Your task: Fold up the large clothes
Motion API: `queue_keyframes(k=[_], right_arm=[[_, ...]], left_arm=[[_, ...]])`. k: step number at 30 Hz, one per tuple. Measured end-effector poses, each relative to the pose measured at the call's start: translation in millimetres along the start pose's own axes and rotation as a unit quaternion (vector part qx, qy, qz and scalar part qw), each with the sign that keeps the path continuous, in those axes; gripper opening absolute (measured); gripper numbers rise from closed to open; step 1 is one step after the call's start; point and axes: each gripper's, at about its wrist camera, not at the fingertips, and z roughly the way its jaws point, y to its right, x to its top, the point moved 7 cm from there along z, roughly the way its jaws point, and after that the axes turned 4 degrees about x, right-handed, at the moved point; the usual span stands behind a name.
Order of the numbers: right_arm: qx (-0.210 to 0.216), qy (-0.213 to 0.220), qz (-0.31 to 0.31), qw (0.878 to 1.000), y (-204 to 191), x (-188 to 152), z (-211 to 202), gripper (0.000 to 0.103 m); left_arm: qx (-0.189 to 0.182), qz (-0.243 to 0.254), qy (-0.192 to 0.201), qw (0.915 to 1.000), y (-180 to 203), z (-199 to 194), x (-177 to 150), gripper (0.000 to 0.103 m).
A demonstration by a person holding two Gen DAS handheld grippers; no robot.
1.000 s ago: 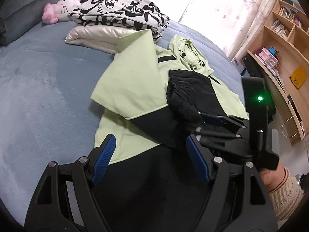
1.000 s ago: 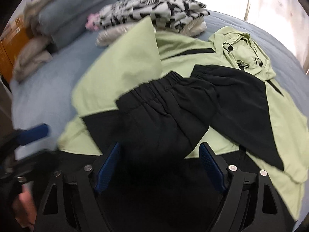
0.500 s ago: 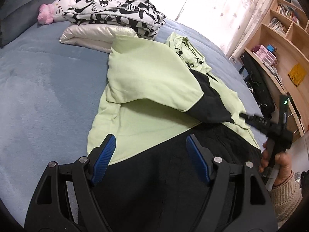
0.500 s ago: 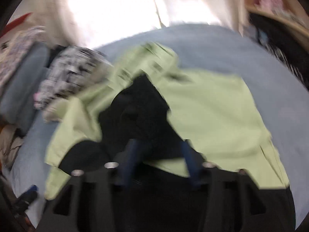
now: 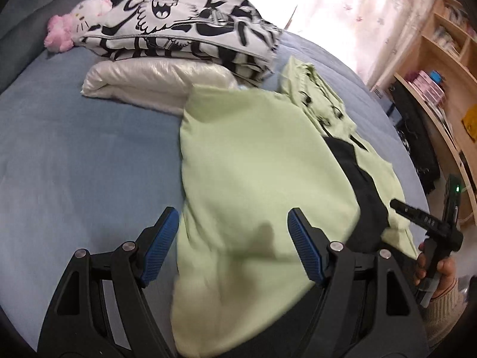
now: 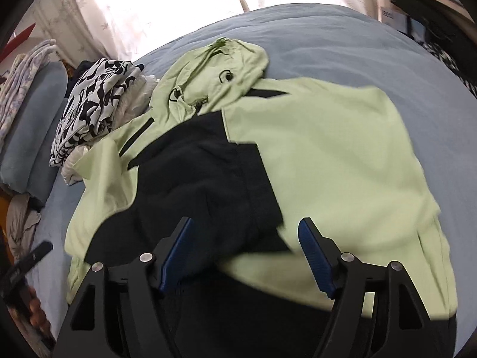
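Observation:
A light green and black hooded jacket (image 5: 253, 185) lies on the blue bed, also seen in the right wrist view (image 6: 328, 155). Its hood (image 6: 220, 68) points away, and both sleeves are folded in over the body, the black cuffs (image 6: 205, 179) lying in the middle. My left gripper (image 5: 232, 247) is open and empty, low over the jacket's left side near the hem. My right gripper (image 6: 247, 253) is open and empty over the black sleeve and lower hem. The right gripper also shows in the left wrist view (image 5: 429, 223) at the jacket's right edge.
A folded black-and-white patterned garment (image 5: 184, 32) lies on a folded silvery white one (image 5: 155, 80) beyond the jacket. A pink and white plush toy (image 5: 74, 26) lies beside them. Pillows (image 6: 26, 137) are at the bed head. Wooden shelves (image 5: 441, 68) stand to the right.
The left sleeve has been laid across the jacket's body, covering the black sleeve. My right gripper has let go and pulled back to the right edge. My left gripper moved closer over the jacket.

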Motion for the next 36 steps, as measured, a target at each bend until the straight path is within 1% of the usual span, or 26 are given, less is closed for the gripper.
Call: queue_keyframes(k=[2, 5, 8, 9, 12, 16, 17, 18, 19, 20, 21, 23, 24, 27, 29, 31, 32, 34, 35, 36], right_arm=[[-0.003, -0.011, -0.009, 1.0, 1, 16, 18, 0.073], [-0.013, -0.025, -0.021, 0.999, 6, 38, 45, 0.073], [-0.013, -0.038, -0.019, 0.999, 12, 51, 67, 0.073], [-0.011, -0.041, -0.021, 0.999, 12, 53, 75, 0.073], [-0.006, -0.053, -0.026, 0.998, 14, 58, 96, 0.073], [0.0, -0.041, -0.047, 0.998, 8, 64, 108, 0.073], [0.003, -0.038, -0.056, 0.998, 4, 64, 110, 0.065], [0.011, -0.037, -0.064, 0.997, -1, 61, 110, 0.045], [0.011, -0.038, -0.08, 0.996, -6, 60, 110, 0.041], [-0.001, -0.033, -0.098, 0.995, -11, 59, 109, 0.038], [-0.005, -0.029, -0.108, 0.994, -15, 57, 107, 0.034], [-0.021, -0.005, -0.134, 0.991, -22, 56, 97, 0.032], [-0.027, 0.01, -0.145, 0.989, -25, 56, 90, 0.032], [-0.048, 0.082, -0.166, 0.982, -33, 64, 60, 0.032], [-0.065, 0.147, -0.162, 0.974, -35, 75, 37, 0.032], [-0.069, 0.193, -0.148, 0.968, -32, 86, 21, 0.032], [-0.068, 0.209, -0.133, 0.966, -30, 92, 16, 0.032], [-0.074, 0.228, -0.11, 0.965, -25, 101, 13, 0.032], [-0.081, 0.231, -0.103, 0.964, -21, 105, 15, 0.032], [-0.088, 0.222, -0.099, 0.966, -18, 108, 24, 0.032]], left_arm=[[-0.002, -0.005, -0.011, 0.9999, -7, 19, 20, 0.073], [0.011, -0.016, -0.026, 0.9995, -21, 48, 44, 0.073], [0.014, -0.031, -0.038, 0.9987, -32, 70, 61, 0.073], [0.012, -0.03, -0.042, 0.9986, -34, 79, 67, 0.073], [0.028, -0.026, -0.045, 0.9983, -40, 100, 81, 0.073], [0.035, -0.016, -0.053, 0.9979, -38, 126, 96, 0.073], [0.037, -0.012, -0.053, 0.9978, -36, 130, 98, 0.073], [0.041, -0.005, -0.05, 0.9979, -33, 135, 100, 0.06], [0.038, 0.005, -0.044, 0.9983, -28, 137, 102, 0.045], [0.048, 0.015, -0.043, 0.9978, -25, 138, 103, 0.023], [0.059, 0.018, -0.039, 0.9973, -24, 137, 102, 0.016], [0.075, 0.028, -0.019, 0.9966, -23, 129, 105, 0.005], [0.078, 0.035, -0.009, 0.9963, -23, 122, 106, 0.004], [0.085, 0.055, 0.027, 0.9945, -17, 97, 112, 0.003], [0.093, 0.068, 0.053, 0.992, -10, 79, 119, 0.002], [0.097, 0.082, 0.073, 0.9891, 0, 68, 124, 0.002], [0.102, 0.091, 0.084, 0.9871, 8, 63, 124, 0.002], [0.116, 0.106, 0.107, 0.9818, 19, 58, 125, 0.002], [0.122, 0.105, 0.112, 0.9805, 22, 59, 125, 0.002], [0.124, 0.102, 0.115, 0.9805, 17, 53, 125, 0.002]])
